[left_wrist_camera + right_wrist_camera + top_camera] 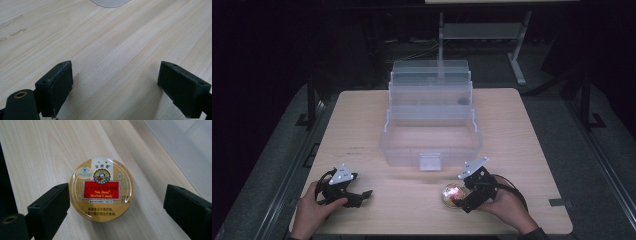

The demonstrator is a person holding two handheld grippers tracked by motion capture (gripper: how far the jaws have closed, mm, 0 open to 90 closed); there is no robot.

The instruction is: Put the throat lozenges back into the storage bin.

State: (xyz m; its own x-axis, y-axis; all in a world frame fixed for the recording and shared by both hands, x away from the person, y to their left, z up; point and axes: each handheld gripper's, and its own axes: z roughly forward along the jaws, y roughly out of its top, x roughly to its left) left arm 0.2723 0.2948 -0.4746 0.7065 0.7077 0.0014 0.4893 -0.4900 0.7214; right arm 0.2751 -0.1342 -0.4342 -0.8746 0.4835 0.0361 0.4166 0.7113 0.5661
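Right gripper (116, 202) jaws wide, straddling candy tin (102, 189) flat on table (362, 120), near right; left gripper (115, 87) wide, empty.

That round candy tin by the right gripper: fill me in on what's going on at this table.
A person at the wooden table holds a gripper in each hand. The right gripper is open, its jaws either side of a round gold Nin Jiom Herbal Candy tin lying flat near the table's front edge; the left jaw looks at or near its rim, the right one apart. The left gripper is open over bare wood. A clear tiered plastic organiser box stands open mid-table.
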